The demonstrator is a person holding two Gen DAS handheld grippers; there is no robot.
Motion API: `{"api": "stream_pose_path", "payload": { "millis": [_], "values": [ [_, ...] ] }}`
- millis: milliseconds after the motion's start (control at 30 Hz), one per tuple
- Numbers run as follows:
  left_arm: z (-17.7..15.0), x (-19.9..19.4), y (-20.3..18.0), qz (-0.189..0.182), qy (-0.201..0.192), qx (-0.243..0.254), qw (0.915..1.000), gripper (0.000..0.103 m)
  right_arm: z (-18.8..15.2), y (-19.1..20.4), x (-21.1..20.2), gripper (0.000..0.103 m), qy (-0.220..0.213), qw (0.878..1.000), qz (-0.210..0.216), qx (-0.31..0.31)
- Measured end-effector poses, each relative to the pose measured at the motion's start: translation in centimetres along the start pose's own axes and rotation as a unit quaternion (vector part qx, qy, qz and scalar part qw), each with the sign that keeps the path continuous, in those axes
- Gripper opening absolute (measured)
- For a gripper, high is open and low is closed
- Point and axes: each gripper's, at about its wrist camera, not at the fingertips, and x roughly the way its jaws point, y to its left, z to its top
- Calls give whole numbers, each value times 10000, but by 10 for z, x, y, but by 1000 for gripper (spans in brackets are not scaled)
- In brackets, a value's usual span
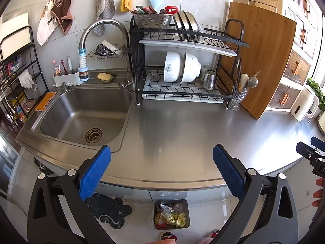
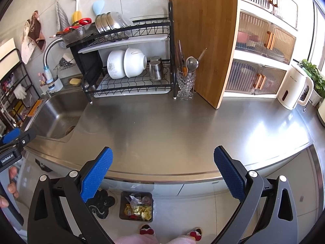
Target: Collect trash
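Observation:
A dark square trash bin [image 1: 172,214] stands on the floor below the counter edge, holding yellow crumpled wrappers, clear plastic and red scraps; the right wrist view shows the same bin [image 2: 136,206]. My left gripper [image 1: 161,169] hovers open over the front edge of the steel counter [image 1: 182,134], nothing between its blue pads. My right gripper [image 2: 162,168] is likewise open and empty above the counter [image 2: 172,126]. The right gripper's tip [image 1: 310,152] shows at the left view's right edge. The left gripper's tip [image 2: 12,140] shows at the right view's left edge.
A steel sink [image 1: 85,113] sits left, with a faucet [image 1: 101,32] and an orange cloth [image 1: 44,101] on its rim. A black dish rack [image 1: 182,61] with bowls, a bamboo cutting board [image 1: 262,61], a utensil glass [image 2: 185,83] and a white kettle [image 2: 294,87] line the back. A dark floor mat [image 1: 109,209] lies beside the bin.

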Motion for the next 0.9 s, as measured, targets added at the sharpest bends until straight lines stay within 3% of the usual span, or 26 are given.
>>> {"api": "stream_pose_path", "payload": {
  "millis": [667, 900],
  "values": [
    [-4, -2, -2, -248, 158, -123, 9995, 95, -3, -3, -2, 100, 0, 10000, -2, 63],
    [-4, -3, -1, -173, 143, -152, 9996, 95, -3, -3, -2, 100, -10, 10000, 2, 46]
  ]
}}
